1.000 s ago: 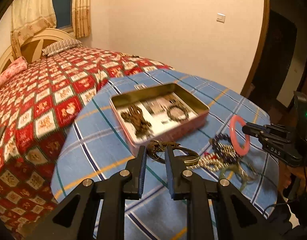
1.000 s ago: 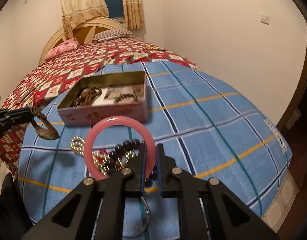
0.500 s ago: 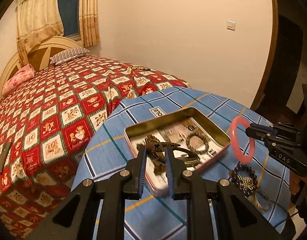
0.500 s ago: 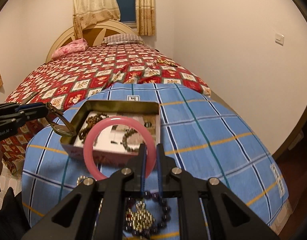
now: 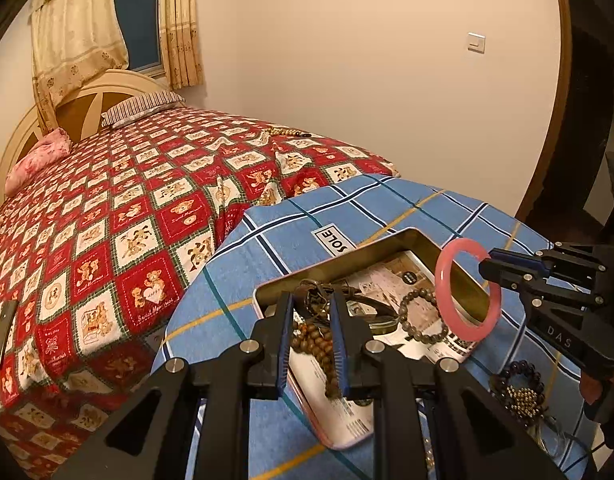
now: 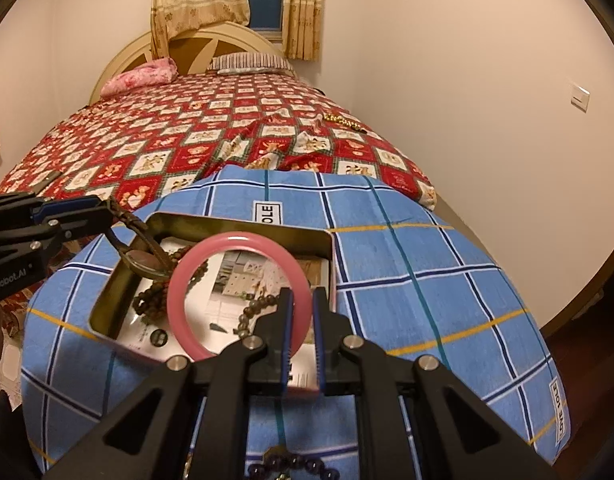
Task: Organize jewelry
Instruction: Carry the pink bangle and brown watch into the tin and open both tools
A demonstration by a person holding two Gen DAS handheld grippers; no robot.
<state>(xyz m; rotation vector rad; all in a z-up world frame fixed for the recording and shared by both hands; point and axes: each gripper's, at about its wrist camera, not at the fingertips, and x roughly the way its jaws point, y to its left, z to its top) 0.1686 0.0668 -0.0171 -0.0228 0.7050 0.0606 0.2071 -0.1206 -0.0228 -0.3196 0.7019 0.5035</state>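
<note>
An open pink tin box [image 5: 391, 246] [image 6: 243, 227] sits on the blue checked table and holds beaded bracelets [image 5: 421, 316]. My left gripper [image 5: 311, 300] [image 6: 103, 210] is shut on a dark metal bracelet with a chain [image 6: 141, 246] [image 5: 367, 304] and holds it over the tin's left end. My right gripper [image 6: 301, 300] [image 5: 485, 268] is shut on a pink bangle [image 6: 239, 292] [image 5: 467, 288] and holds it upright above the tin's right side.
A pile of dark and gold bead bracelets [image 5: 521, 390] [image 6: 291, 470] lies on the blue cloth [image 6: 427, 280] near the front. A bed with a red patterned cover [image 5: 127, 208] stands right behind the table. A bead string [image 6: 343, 120] lies on the bed.
Both grippers have moved forward from the bracelet pile to above the tin, each carrying its piece. The left one's bracelet now hangs over the tin's inside.
</note>
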